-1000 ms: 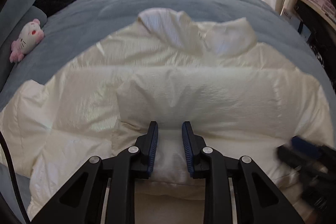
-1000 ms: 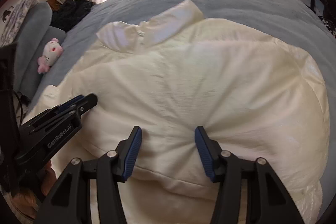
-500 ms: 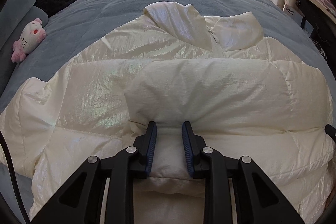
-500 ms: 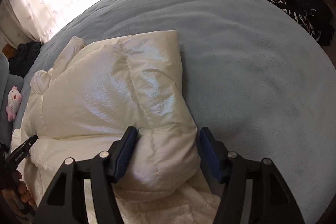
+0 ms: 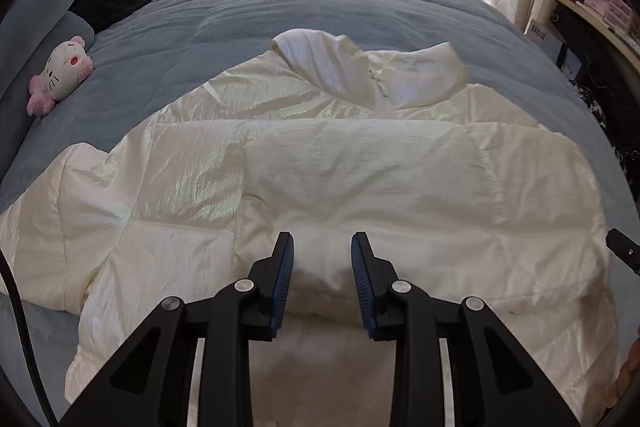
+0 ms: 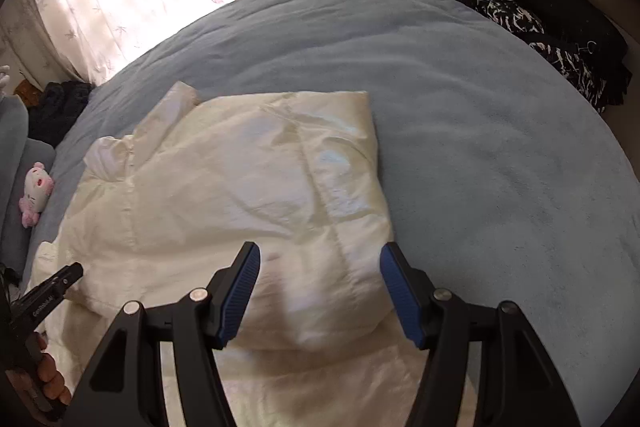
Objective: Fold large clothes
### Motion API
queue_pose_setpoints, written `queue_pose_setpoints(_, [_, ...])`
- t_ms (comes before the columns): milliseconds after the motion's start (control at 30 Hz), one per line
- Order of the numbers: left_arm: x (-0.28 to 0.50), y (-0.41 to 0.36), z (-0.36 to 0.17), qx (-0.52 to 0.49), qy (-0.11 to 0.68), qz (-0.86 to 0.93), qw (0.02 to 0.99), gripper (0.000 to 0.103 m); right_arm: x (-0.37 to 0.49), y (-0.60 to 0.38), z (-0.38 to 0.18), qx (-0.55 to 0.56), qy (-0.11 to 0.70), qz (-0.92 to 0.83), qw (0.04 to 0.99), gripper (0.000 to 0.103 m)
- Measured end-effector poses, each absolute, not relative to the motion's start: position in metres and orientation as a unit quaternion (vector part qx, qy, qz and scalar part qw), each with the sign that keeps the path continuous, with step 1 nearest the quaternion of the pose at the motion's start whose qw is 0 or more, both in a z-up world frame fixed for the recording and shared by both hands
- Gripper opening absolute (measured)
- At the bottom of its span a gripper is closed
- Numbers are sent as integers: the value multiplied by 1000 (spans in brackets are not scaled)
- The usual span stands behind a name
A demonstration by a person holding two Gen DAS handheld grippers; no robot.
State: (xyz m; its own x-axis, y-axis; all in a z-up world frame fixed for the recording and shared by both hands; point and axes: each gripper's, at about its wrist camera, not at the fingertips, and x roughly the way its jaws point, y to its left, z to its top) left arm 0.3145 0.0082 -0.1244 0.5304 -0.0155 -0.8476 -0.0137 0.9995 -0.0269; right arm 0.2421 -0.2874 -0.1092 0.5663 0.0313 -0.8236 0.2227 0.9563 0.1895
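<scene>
White puffer jacket (image 5: 360,163) spread on the blue bed (image 5: 280,11).
The left hand-held gripper (image 5: 322,267) is seen narrowly parted over a jacket fold; the right hand-held gripper (image 6: 320,291) is held wide apart around its bulging edge.

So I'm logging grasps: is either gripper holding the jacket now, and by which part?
Neither. The left gripper and right gripper both have open jaws over the jacket's folded bulk, with nothing pinched.
</scene>
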Motion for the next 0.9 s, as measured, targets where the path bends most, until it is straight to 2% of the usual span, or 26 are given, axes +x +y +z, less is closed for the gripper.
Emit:
queue_pose_setpoints(500, [210,7,-51,-27,458,-22,888,33,166,-235,-44,132,424,-6,896,63])
queue_pose_setpoints(900, [124,31,-21,-13,434,-2,901,45,107,-200,-30,137,424,16,895,63])
